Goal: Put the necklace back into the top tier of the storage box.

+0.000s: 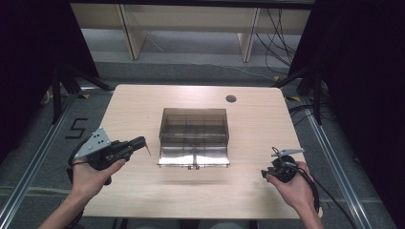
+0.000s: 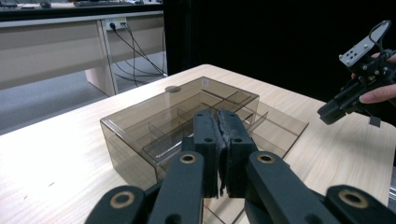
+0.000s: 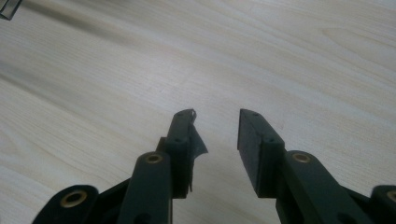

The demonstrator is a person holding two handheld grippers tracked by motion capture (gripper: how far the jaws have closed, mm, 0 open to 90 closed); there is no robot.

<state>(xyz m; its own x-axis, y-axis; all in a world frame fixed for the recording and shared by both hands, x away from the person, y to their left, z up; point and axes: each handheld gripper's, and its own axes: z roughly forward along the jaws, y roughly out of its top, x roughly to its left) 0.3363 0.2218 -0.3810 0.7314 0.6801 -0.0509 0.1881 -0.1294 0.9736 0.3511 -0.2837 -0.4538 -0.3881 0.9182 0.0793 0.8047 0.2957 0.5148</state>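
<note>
Left of the smoky transparent plastic compartment box (image 1: 193, 137): left tool (image 1: 141, 143) aimed at the box's left wall, jaws pressed together with nothing between them, hovering just above the pale wooden surface (image 1: 143, 191). Judged from this, step in hand is an approach to the box, likely to work its flap or lid. Better to spread the jaws before closing in, since shut tips can only push; better also to come in low and level, so as not to shove the light box sideways.

Centre: box standing in the middle of the surface, divided inside into compartments, a flat clear flap (image 1: 193, 161) lying out from its near edge with a small latch tab at the middle. In the left gripper view, box (image 2: 182, 116) straight ahead of the shut jaws, lid plane closed over the dividers. Contents not to be told through the tinted walls.

Beyond the box, toward the far edge: small round grey cable port (image 1: 231, 98), well apart, no hindrance.

Right of the box: right tool (image 1: 267, 172) held near the flap's right corner, jaws standing moderately apart and empty, pointing at bare surface (image 3: 140, 70). Loose torn pad lining on one jaw (image 3: 196, 144) may snag on a thin edge. Nothing between either tool and the box
</note>
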